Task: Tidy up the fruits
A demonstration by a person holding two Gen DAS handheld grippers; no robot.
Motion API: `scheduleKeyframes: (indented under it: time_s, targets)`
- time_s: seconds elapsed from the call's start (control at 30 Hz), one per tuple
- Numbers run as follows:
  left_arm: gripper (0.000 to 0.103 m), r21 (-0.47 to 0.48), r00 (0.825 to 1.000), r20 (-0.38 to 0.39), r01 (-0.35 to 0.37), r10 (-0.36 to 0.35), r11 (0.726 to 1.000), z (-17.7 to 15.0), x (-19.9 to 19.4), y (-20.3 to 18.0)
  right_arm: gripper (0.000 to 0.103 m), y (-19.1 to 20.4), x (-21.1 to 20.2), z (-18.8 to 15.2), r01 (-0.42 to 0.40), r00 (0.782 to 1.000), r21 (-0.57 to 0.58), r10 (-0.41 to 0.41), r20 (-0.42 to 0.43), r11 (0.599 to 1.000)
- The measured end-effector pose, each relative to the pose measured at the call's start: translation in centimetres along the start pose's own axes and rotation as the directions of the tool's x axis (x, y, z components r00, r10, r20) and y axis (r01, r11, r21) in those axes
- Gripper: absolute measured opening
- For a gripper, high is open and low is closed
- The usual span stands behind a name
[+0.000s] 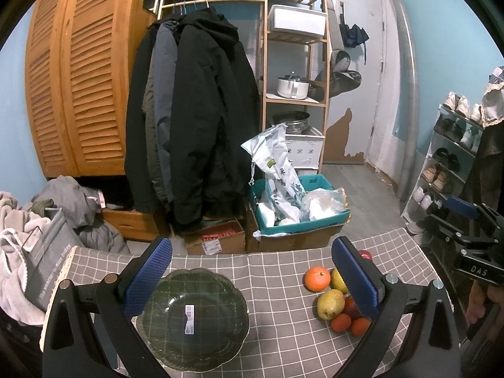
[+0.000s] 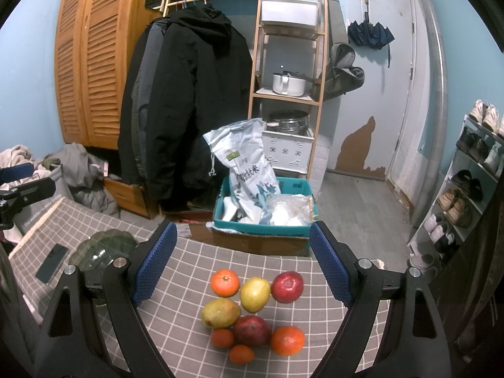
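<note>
A dark green glass plate [image 1: 192,318] lies empty on the grey checked tablecloth [image 1: 277,283], and my left gripper [image 1: 250,280] hovers open above it. Right of the plate sits a cluster of fruit: an orange [image 1: 317,279], a pear [image 1: 330,304], small tangerines [image 1: 340,322]. In the right wrist view my right gripper [image 2: 242,267] stands open over that cluster: an orange [image 2: 224,282], two pears [image 2: 255,294], a red apple [image 2: 287,286], a darker red apple [image 2: 252,330], another orange [image 2: 287,340] and small tangerines [image 2: 222,338]. The plate [image 2: 104,249] shows at the left there.
A dark phone [image 2: 52,263] lies on the cloth left of the plate. Beyond the table's far edge stand a teal box [image 2: 261,217] with a rice bag on cardboard boxes, hanging coats [image 1: 192,116], a wooden shelf and a shoe rack [image 1: 453,154].
</note>
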State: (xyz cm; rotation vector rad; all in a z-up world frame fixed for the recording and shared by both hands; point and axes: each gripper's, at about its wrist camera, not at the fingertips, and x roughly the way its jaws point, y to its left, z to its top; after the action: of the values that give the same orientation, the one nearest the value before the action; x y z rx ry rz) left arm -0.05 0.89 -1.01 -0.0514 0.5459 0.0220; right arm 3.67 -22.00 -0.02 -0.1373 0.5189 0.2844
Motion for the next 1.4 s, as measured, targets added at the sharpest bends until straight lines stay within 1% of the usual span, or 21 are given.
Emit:
scheduleKeyframes:
  time_s: [0.53, 0.83, 1.0, 1.13, 1.23, 1.3, 1.4]
  targets:
    - [0.102, -0.001, 1.0, 0.007, -0.016, 0.016, 1.0, 0.0, 0.1, 0.2, 0.085, -0.4, -0.1, -0.1, 0.001, 1.0, 0.0, -0.001, 0.001, 1.0]
    - [0.102, 0.002, 1.0, -0.017, -0.009, 0.009, 1.0, -0.2, 0.6, -0.3, 0.085, -0.8, 0.1, -0.3, 0.009, 1.0, 0.006, -0.009, -0.007, 1.0]
    - [0.102, -0.007, 0.998, -0.066, 0.007, -0.007, 1.0, -0.5, 1.7, -0.6, 0.085, -1.8, 0.2, -0.2, 0.018, 0.999, 0.026, -0.017, -0.032, 0.999]
    - [0.102, -0.021, 0.992, -0.121, 0.032, -0.034, 0.999, -0.9, 2.9, -0.9, 0.085, -3.0, 1.1, -1.3, 0.031, 0.997, 0.04, -0.028, -0.071, 0.999]
    - [0.102, -0.032, 0.984, -0.166, 0.055, -0.059, 0.998, -1.2, 3.9, -1.2, 0.085, -4.0, 1.8, -2.3, 0.035, 0.994, 0.055, -0.029, -0.109, 0.998]
    - [0.102, -0.04, 0.978, -0.194, 0.074, -0.08, 0.996, -1.4, 4.6, -1.5, 0.085, -4.7, 2.4, -3.0, 0.035, 0.989, 0.075, -0.023, -0.149, 0.997]
    - [0.102, -0.052, 0.966, -0.237, 0.098, -0.108, 0.994, -1.7, 5.7, -2.1, 0.085, -5.8, 3.0, -4.0, 0.046, 0.982, 0.088, -0.029, -0.186, 0.995]
